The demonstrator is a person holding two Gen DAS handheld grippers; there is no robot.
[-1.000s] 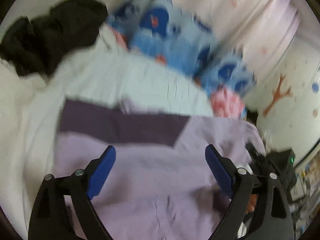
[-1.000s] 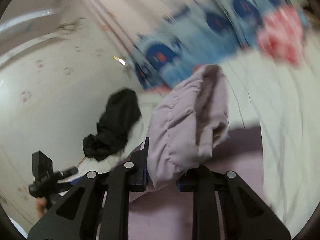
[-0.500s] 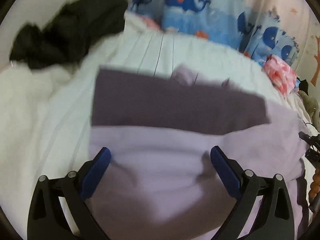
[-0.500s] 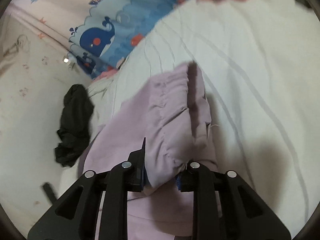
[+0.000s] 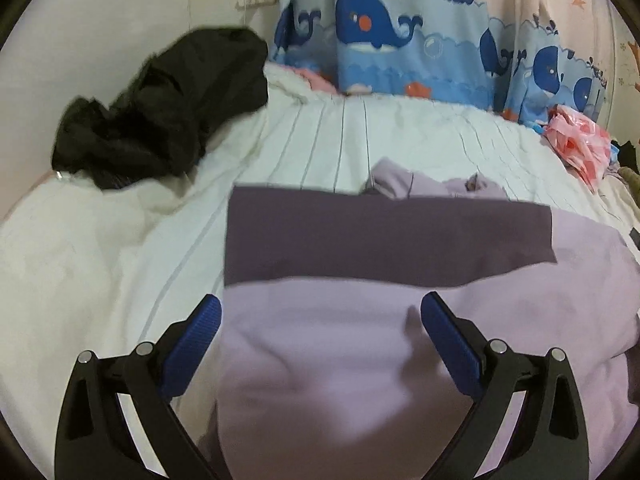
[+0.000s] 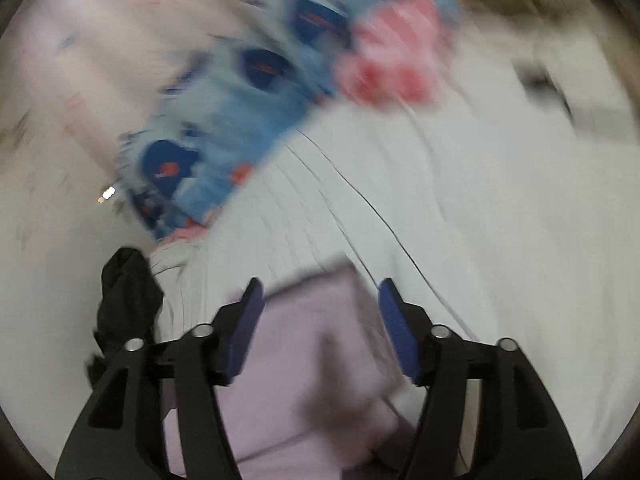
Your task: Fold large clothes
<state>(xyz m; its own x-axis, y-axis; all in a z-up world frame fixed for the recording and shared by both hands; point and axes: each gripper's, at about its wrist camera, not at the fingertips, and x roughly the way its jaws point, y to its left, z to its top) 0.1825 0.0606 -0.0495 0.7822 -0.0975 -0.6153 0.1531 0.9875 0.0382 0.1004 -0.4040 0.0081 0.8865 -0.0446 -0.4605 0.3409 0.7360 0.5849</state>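
A lilac garment with a dark purple band across it lies on the white striped bed. My left gripper is open just above it, with blue pads on either side of the lilac cloth. My right gripper is open and empty over a folded lilac part of the garment. The right wrist view is motion-blurred.
A crumpled black garment lies at the bed's far left corner, also in the right wrist view. A blue whale-print curtain hangs behind the bed. A pink plastic bag lies at the far right.
My right gripper has opened and let go of the lilac cloth, which now lies on the bed. My left gripper stayed open and its view has steadied over the garment.
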